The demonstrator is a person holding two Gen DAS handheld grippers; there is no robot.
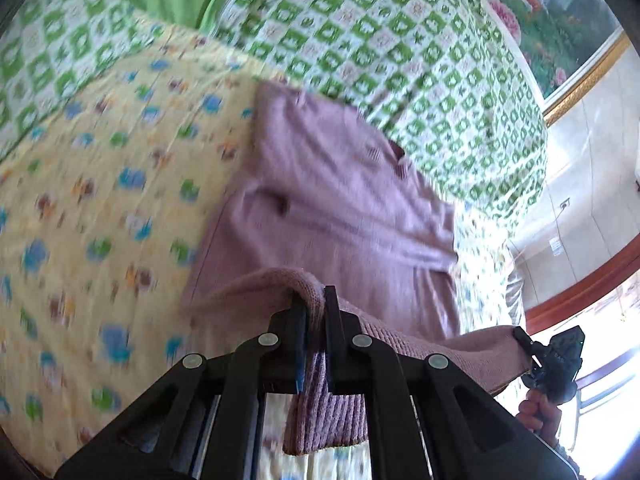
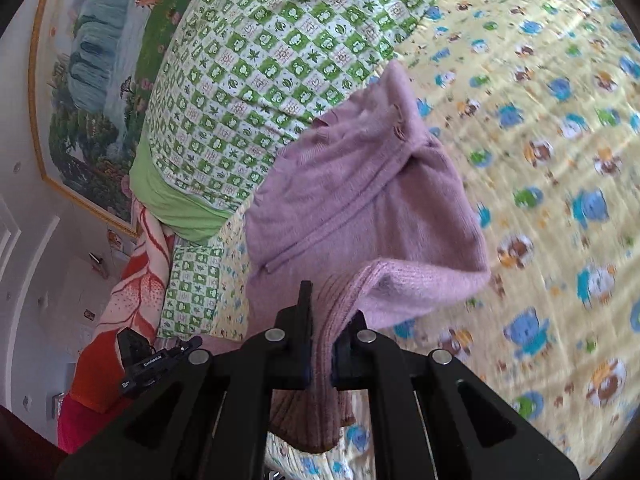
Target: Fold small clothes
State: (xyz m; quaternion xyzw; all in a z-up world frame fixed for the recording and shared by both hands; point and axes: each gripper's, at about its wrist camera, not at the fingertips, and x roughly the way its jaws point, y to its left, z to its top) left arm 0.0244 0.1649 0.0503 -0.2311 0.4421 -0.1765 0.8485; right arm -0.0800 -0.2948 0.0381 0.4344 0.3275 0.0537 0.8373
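A mauve knitted sweater [image 1: 340, 208] lies on the yellow cartoon-print sheet [image 1: 100, 200], its far end up against the green checked quilt [image 1: 420, 60]. The left gripper [image 1: 315, 300] is clamped on the ribbed hem nearest us, and the right gripper [image 2: 326, 312] pinches the same hem further along, lifting that edge off the sheet.
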